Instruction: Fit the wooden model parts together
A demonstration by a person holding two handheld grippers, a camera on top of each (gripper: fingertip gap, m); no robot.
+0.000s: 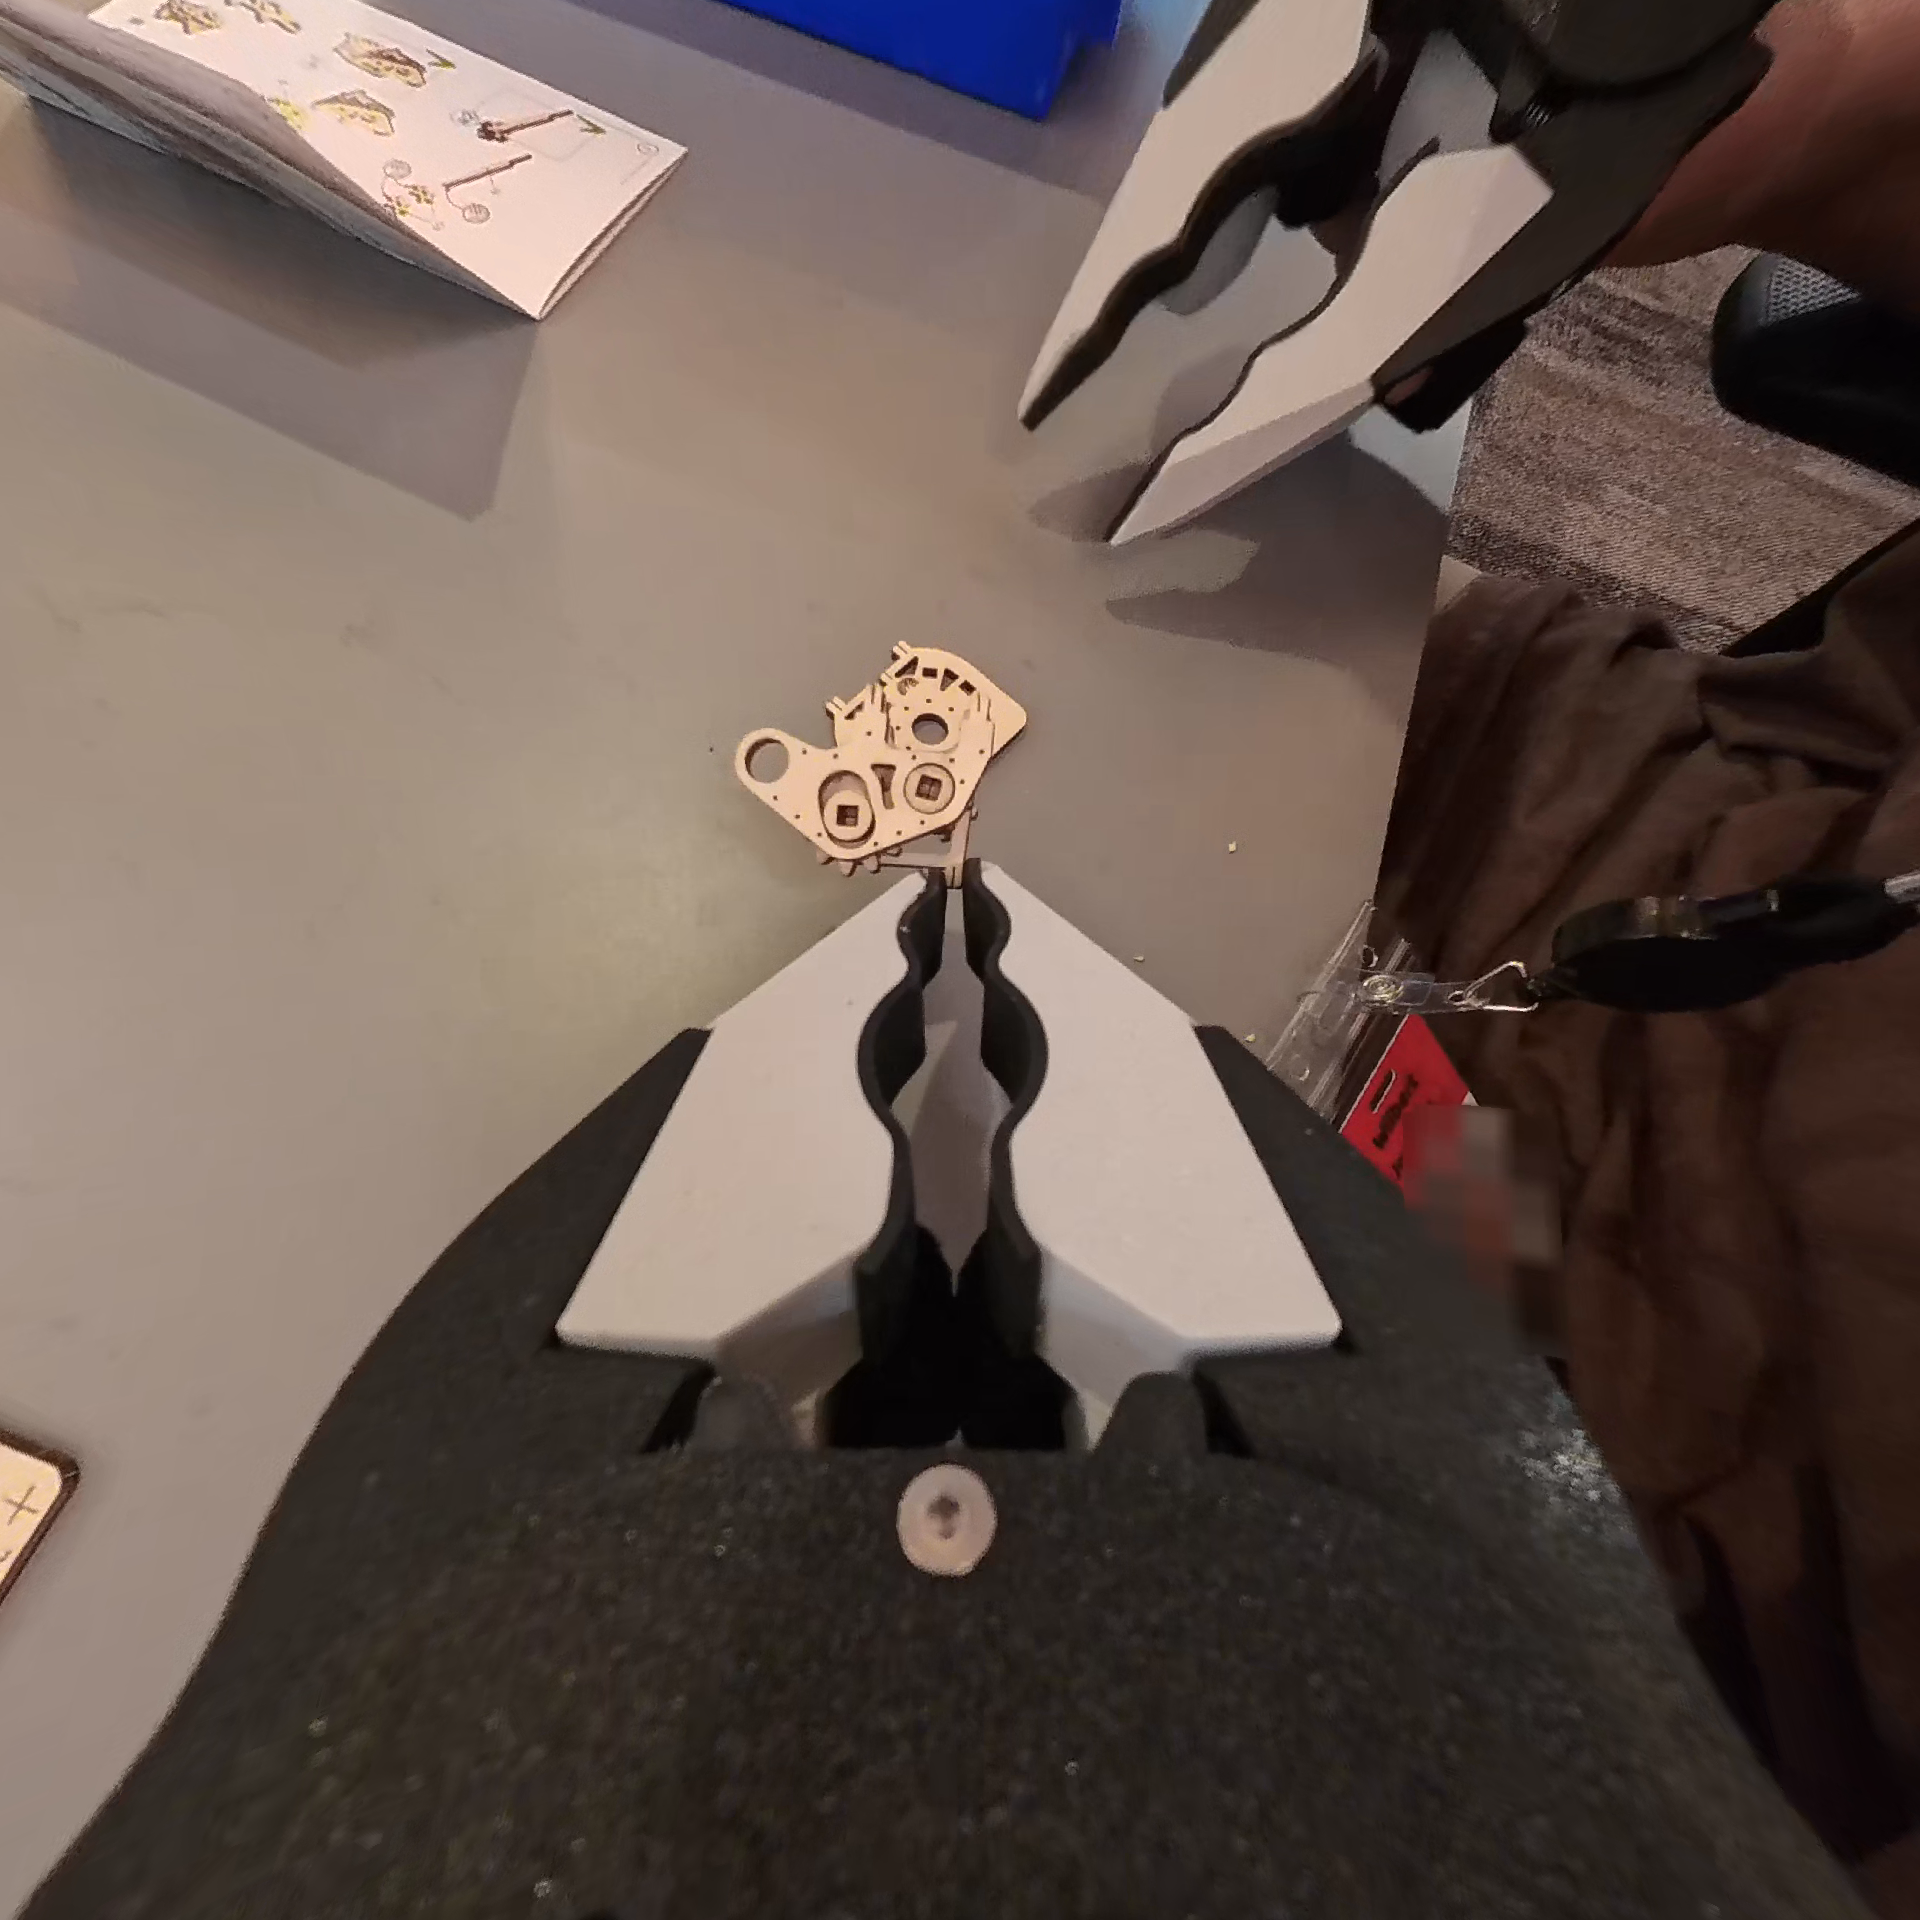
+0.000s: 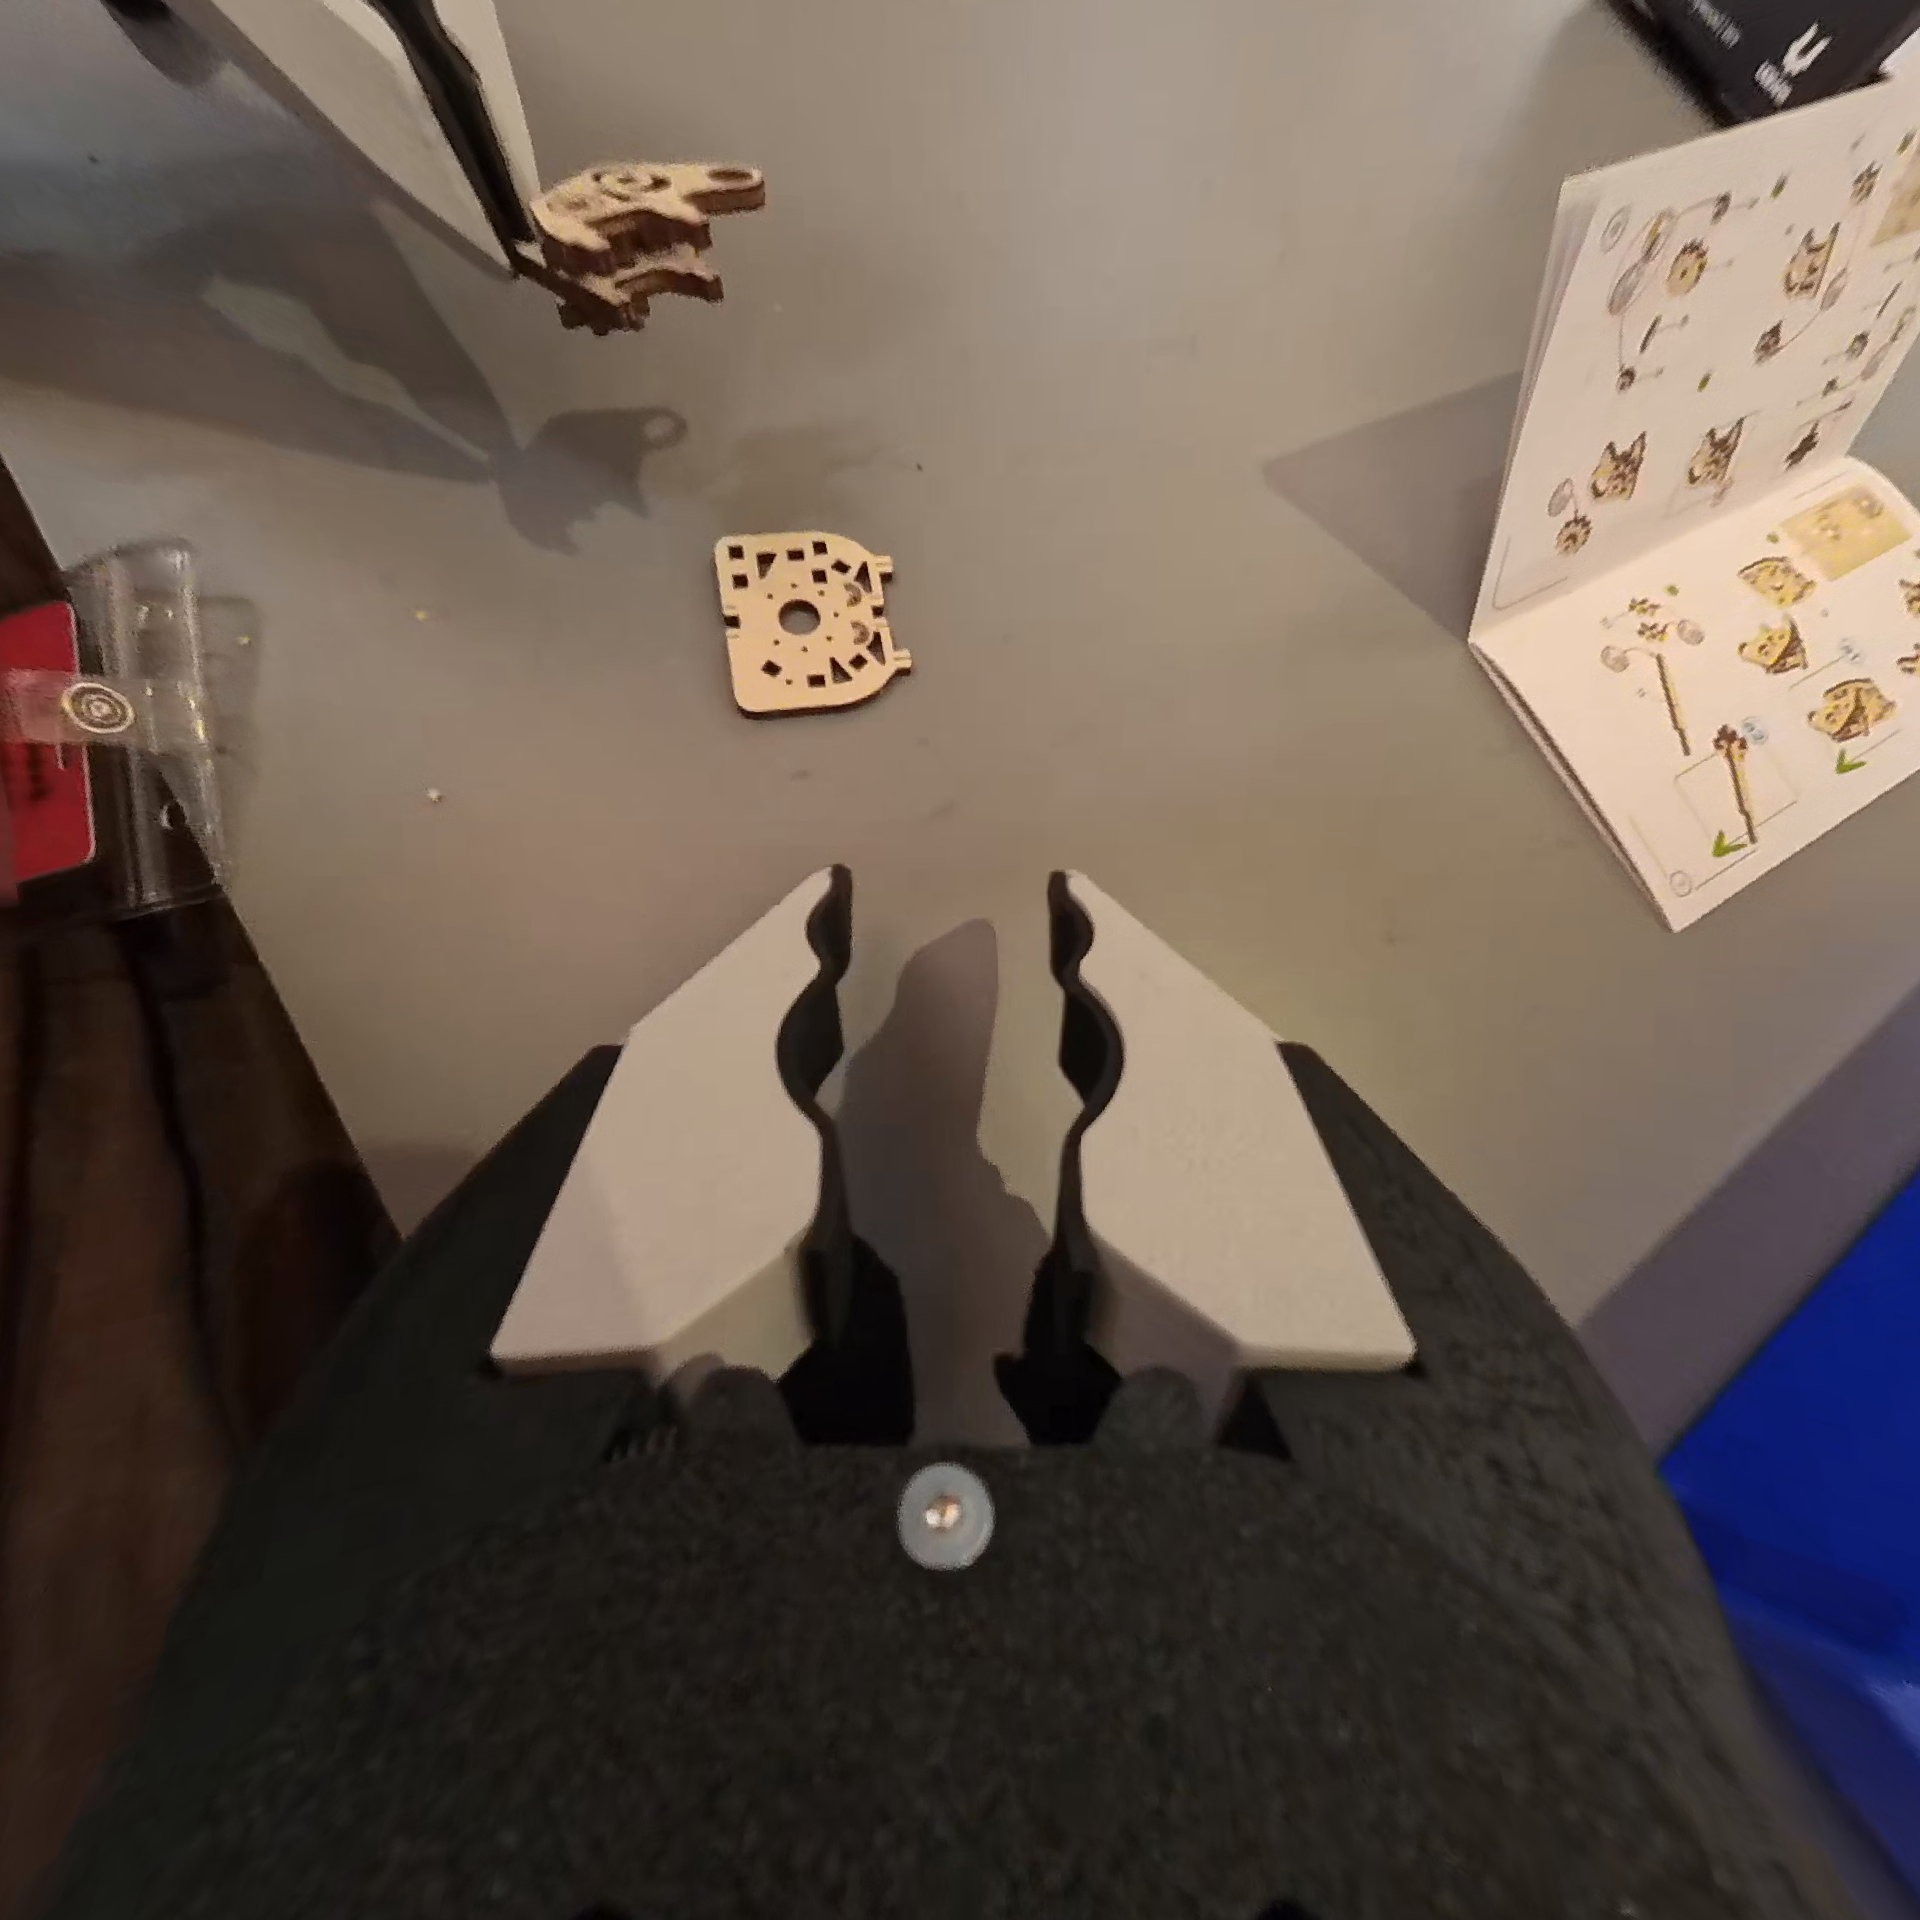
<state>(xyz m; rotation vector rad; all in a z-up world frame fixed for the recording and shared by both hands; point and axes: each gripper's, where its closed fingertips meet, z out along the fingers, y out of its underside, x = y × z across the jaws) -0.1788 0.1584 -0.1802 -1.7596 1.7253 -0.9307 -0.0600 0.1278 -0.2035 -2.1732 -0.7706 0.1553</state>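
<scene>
Pinching the wooden assembly (image 1: 883,774) by its lower edge, my left gripper (image 1: 953,883) holds it above the grey table (image 1: 364,779) — my right gripper (image 2: 949,894) hangs parted, empty, the flat wooden plate (image 2: 810,623) ahead with bare tabletop around it.

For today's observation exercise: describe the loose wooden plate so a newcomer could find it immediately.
Start at the grey table, then look ahead of the open right gripper. The wooden plate lies flat there, alone. Unlike the layered wooden assembly pinched in the left gripper, it is a single sheet.
</scene>
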